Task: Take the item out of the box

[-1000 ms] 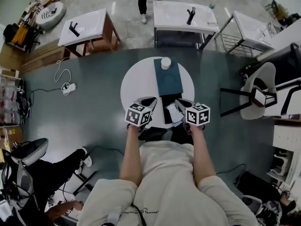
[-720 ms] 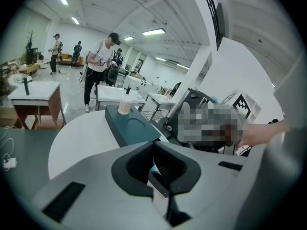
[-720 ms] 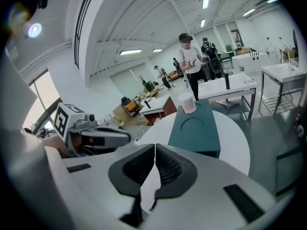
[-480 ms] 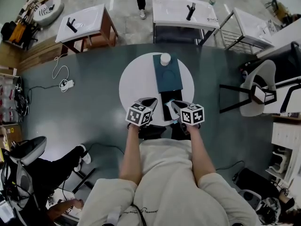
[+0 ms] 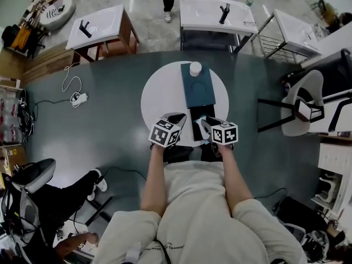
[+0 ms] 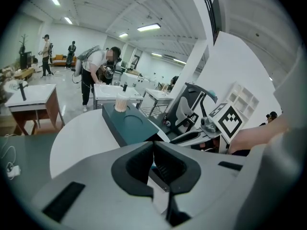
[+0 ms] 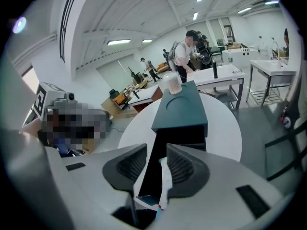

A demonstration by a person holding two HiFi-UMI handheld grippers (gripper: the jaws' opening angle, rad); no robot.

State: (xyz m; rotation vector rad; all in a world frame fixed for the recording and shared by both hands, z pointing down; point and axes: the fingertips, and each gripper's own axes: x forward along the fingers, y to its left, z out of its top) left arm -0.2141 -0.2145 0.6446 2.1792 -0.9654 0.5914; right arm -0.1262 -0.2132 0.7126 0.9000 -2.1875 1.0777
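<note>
Right gripper (image 7: 156,157) jaws are opening with the packet (image 7: 165,186) loose between them, not yet out of the tray (image 7: 165,135) pulled from the box (image 7: 182,107); left gripper (image 6: 153,150) is closed, so a regrasp likely drops the packet or shoves the tray.

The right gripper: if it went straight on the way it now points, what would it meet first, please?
The right gripper, jaws opening around a black tray and white packet, would probably meet the open end of the teal box first; depth is unclear.
</note>
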